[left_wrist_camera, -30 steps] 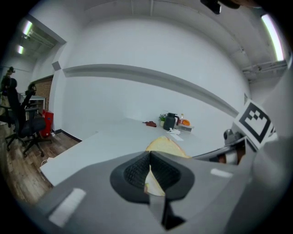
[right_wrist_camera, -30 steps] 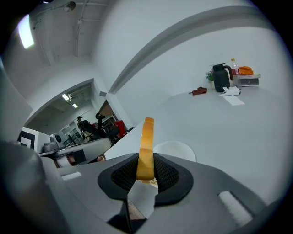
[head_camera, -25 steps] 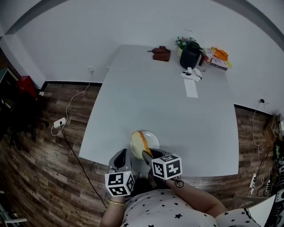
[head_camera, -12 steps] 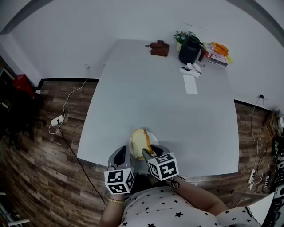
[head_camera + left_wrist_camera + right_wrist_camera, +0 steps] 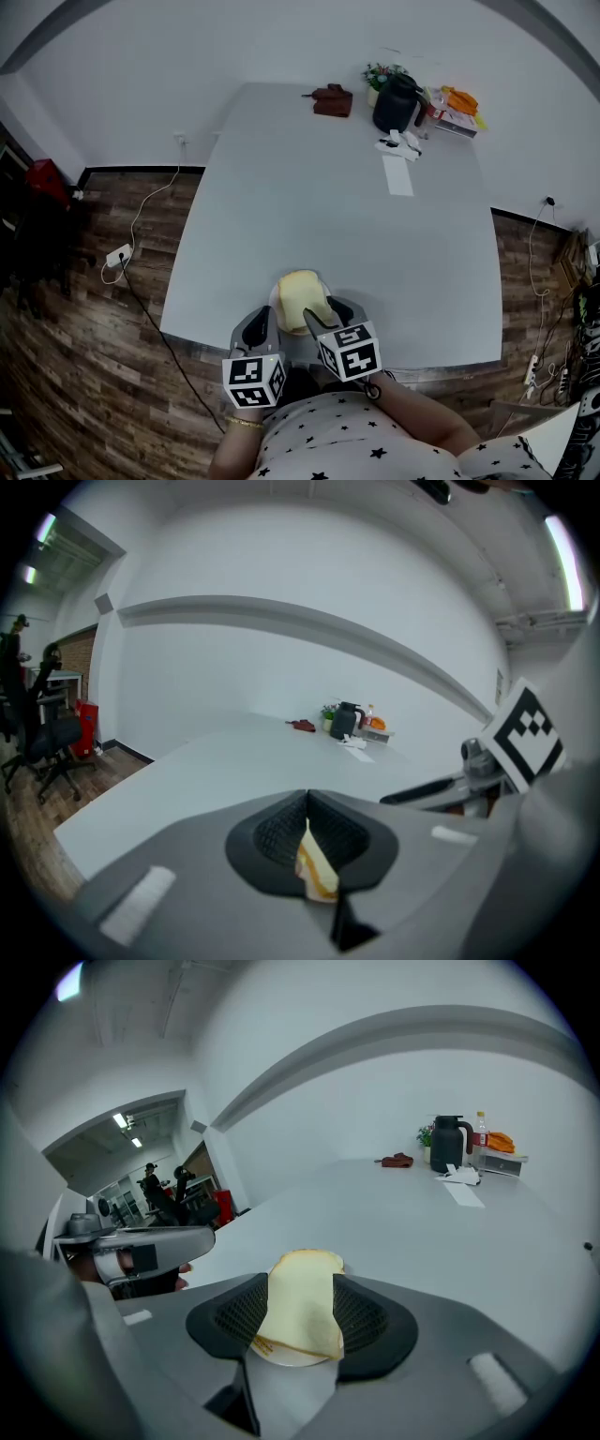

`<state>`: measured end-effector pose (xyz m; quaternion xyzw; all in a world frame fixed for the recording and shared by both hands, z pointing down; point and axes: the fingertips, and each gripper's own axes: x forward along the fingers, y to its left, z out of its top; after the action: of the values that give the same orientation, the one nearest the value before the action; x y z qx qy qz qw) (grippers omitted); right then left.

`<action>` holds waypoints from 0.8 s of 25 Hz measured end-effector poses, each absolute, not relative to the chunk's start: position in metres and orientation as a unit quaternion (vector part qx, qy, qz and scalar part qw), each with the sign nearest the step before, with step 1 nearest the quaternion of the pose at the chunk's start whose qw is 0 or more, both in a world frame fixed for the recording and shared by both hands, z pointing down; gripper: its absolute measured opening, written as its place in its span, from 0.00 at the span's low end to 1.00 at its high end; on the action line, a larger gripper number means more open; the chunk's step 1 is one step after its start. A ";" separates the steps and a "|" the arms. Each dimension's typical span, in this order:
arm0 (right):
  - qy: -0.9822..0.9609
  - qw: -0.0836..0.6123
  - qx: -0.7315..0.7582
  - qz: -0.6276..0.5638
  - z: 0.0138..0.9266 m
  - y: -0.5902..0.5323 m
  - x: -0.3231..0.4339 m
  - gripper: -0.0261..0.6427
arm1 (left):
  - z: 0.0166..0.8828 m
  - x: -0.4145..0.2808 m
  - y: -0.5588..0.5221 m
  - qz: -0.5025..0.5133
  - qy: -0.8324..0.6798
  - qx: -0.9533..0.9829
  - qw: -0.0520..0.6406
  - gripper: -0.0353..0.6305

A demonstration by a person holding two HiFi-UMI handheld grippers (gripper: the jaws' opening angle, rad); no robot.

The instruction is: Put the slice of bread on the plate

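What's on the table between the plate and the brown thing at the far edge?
Nothing. The head view shows bare table all the way from the plate to the brown thing.

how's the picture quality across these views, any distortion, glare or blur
Head view: strong fisheye bows the edges of the table, and the light is dim and flat. Left gripper view: a black round vignette fills the corners, and a ceiling light strip is blown out at upper right. Right gripper view: same vignette; the bread slice is fairly sharp, the far black jug tiny.
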<state>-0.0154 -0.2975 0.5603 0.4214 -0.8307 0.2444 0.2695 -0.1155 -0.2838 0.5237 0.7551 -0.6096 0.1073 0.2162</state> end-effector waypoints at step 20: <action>-0.871 0.198 0.402 0.202 0.523 -0.294 -0.025 0.04 | 0.509 -0.105 -0.281 0.106 -0.601 0.767 0.199 0.06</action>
<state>-0.0250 -0.2936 0.5232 0.4015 -0.8711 0.2020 0.1980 -0.1052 -0.2810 0.5088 0.7666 -0.6014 0.1057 0.1987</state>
